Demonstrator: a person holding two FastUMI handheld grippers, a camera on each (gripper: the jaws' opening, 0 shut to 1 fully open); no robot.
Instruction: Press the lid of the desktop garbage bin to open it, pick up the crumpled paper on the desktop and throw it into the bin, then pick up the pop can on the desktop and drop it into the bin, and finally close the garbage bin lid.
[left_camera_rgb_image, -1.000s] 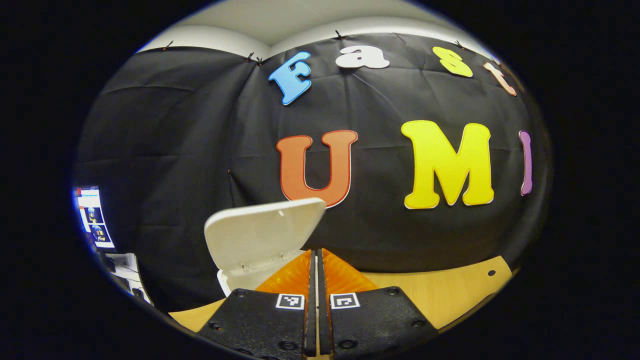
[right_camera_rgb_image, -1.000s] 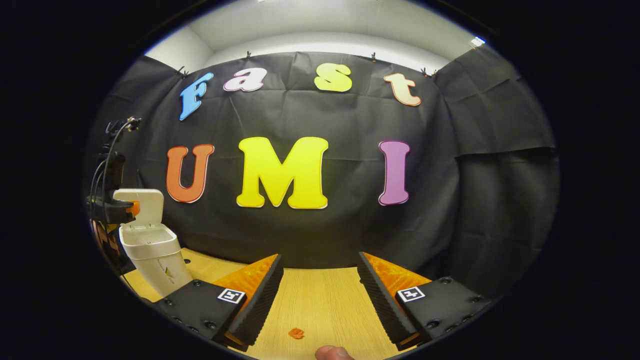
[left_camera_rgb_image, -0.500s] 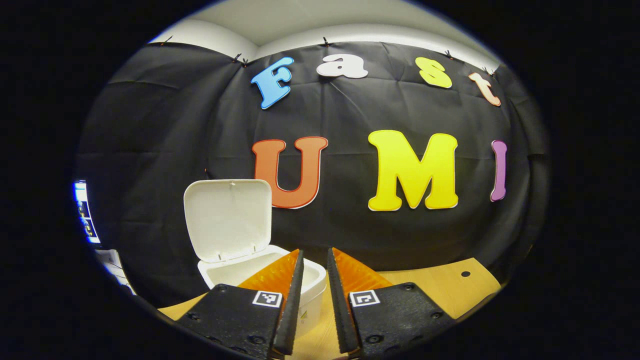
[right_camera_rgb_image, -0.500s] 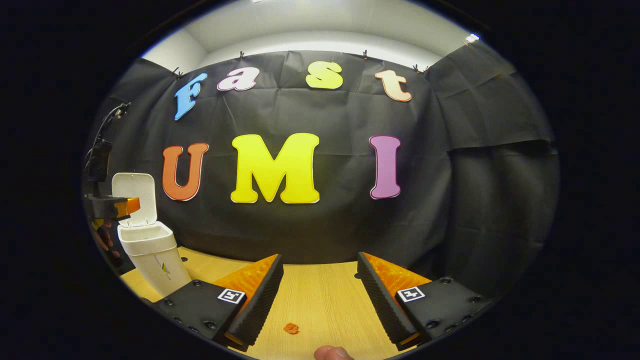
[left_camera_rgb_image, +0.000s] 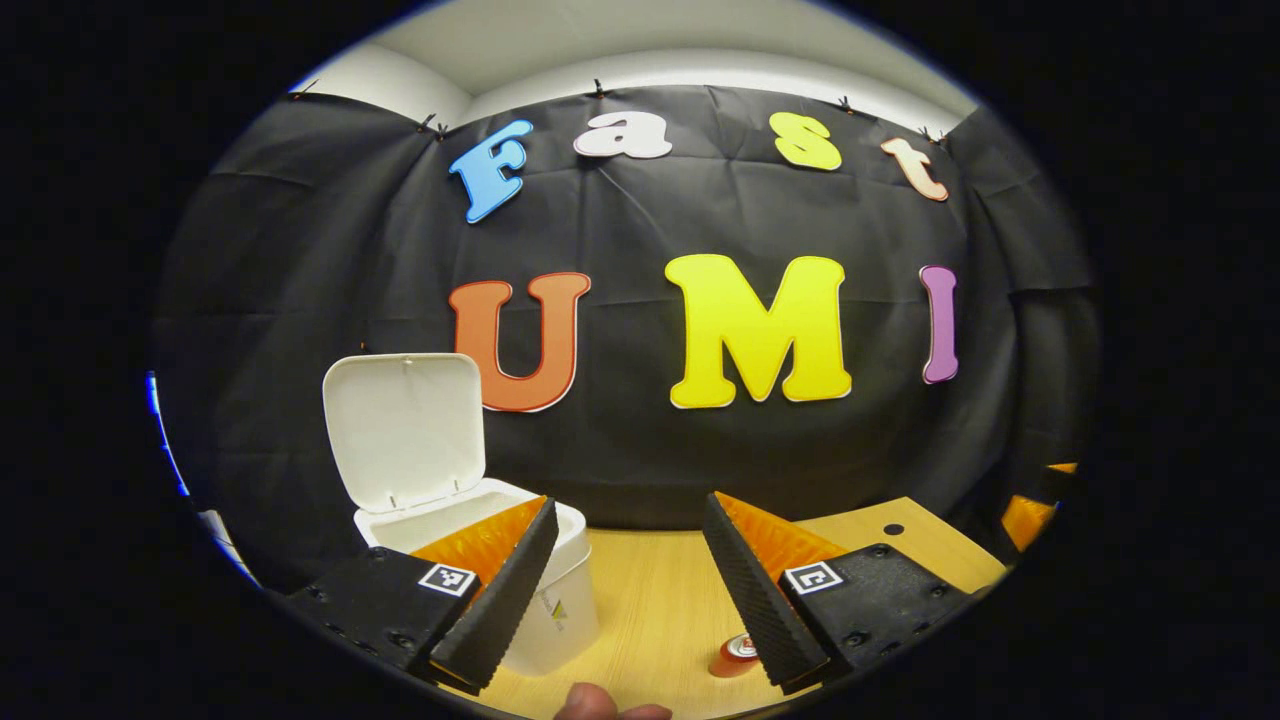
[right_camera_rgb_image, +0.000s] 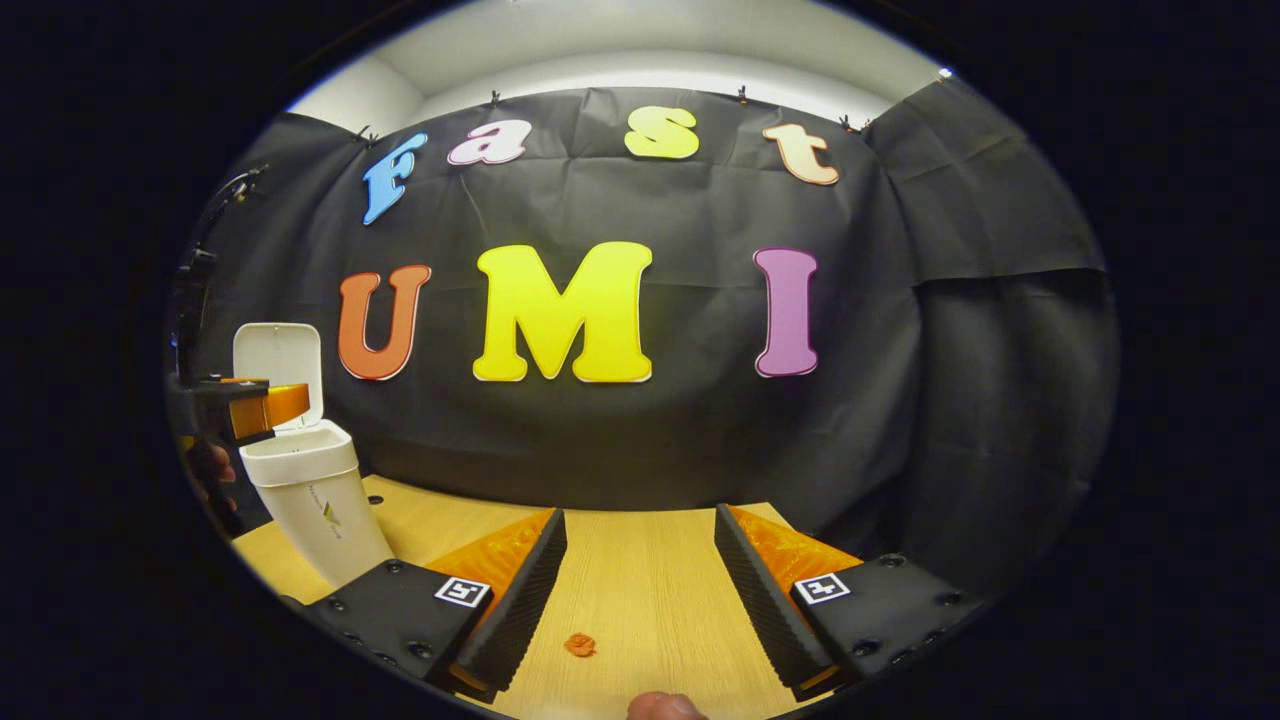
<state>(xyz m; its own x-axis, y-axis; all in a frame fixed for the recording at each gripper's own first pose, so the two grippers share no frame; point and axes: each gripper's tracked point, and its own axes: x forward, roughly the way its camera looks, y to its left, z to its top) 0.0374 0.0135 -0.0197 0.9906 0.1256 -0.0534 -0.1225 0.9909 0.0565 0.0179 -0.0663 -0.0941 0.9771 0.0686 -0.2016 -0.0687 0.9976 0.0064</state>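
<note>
Since a second ago the left gripper has spread its fingers wide and backed off the bin, lid up. Right gripper gapes wide above the paper; the can waits on the counter. A shallow pinch could flick the paper away. Bin's label unreadable.

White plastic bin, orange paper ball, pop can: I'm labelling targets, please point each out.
White plastic bin (right_camera_rgb_image: 320, 500), right gripper view, front wall.
Orange paper ball (right_camera_rgb_image: 579, 645), right gripper view, its middle.
Pop can (left_camera_rgb_image: 735, 657), left gripper view, its side.
</note>
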